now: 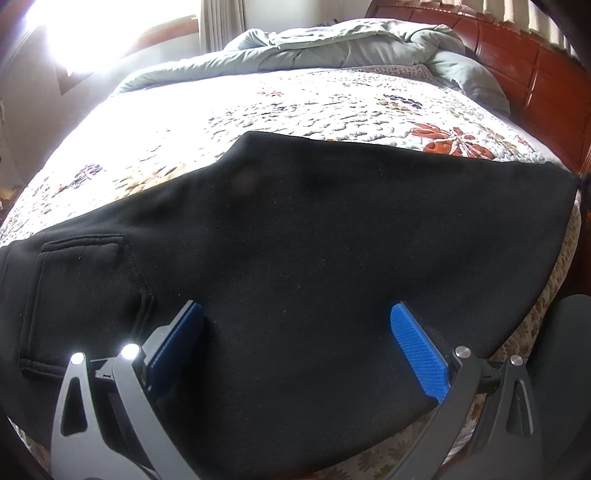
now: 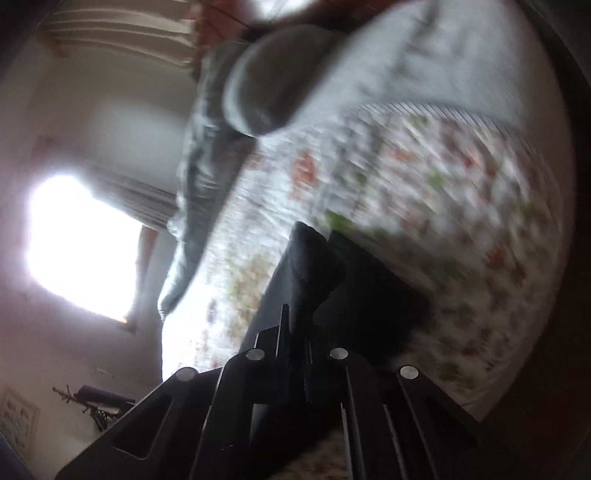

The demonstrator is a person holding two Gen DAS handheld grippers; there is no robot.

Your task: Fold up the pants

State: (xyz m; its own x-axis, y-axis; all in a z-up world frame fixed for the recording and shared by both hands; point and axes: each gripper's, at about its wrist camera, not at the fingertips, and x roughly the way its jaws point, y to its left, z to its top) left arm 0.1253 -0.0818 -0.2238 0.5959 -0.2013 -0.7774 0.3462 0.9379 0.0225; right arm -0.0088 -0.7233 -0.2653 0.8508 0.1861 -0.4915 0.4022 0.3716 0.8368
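Where the black pants (image 1: pixel 295 236) lie flat across the floral bed quilt (image 1: pixel 258 107), the left tongs (image 1: pixel 297 325) hover directly above them, angled downward, pads apart. The right tongs (image 2: pixel 297 321) are clamped together on a bunched pants fold (image 2: pixel 314 258), in blur.

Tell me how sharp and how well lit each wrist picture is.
Left wrist view: sharp, though the window is blown out to white and glare washes the quilt near it; the black pants show little detail; fisheye bends the bed. Right wrist view: heavy motion blur smears the quilt, the window glares white, and the right gripper is dark against it.
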